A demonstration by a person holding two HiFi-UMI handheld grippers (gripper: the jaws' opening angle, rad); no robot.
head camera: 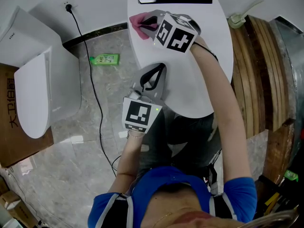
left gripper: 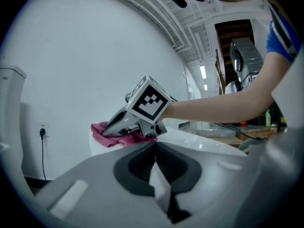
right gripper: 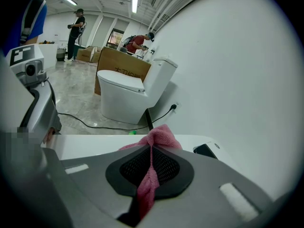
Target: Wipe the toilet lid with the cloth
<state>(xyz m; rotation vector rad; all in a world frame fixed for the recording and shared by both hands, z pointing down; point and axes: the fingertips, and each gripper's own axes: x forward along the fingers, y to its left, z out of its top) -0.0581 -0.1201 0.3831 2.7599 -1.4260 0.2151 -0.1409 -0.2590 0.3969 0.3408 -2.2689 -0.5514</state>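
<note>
The white toilet lid (head camera: pixel 190 70) is a smooth, shiny oval, and it fills the top of the head view. The right claw (head camera: pixel 148 23) is at the far end of the lid, near the wall. It is squeezed tight on the pink cloth (head camera: pixel 137 21), and the cloth sits on the lid there. In the right gripper view, the cloth (right gripper: pixel 159 134) is pinched in the middle and sticks out past the tips. The left claw (head camera: pixel 154 75) is at the near edge of the lid. It is closed up with nothing in it. Next to this toilet is another white toilet (head camera: pixel 33 94) on the grey stone floor (head camera: pixel 71 165). A black cord (head camera: pixel 92 89) runs across the floor from a plug on the wall. A green bottle (head camera: pixel 104 59) lies by the wall. A brown box (head camera: pixel 12 127) is beside the other toilet. Wooden boards (head camera: pixel 254 65) are stacked on the right.
</note>
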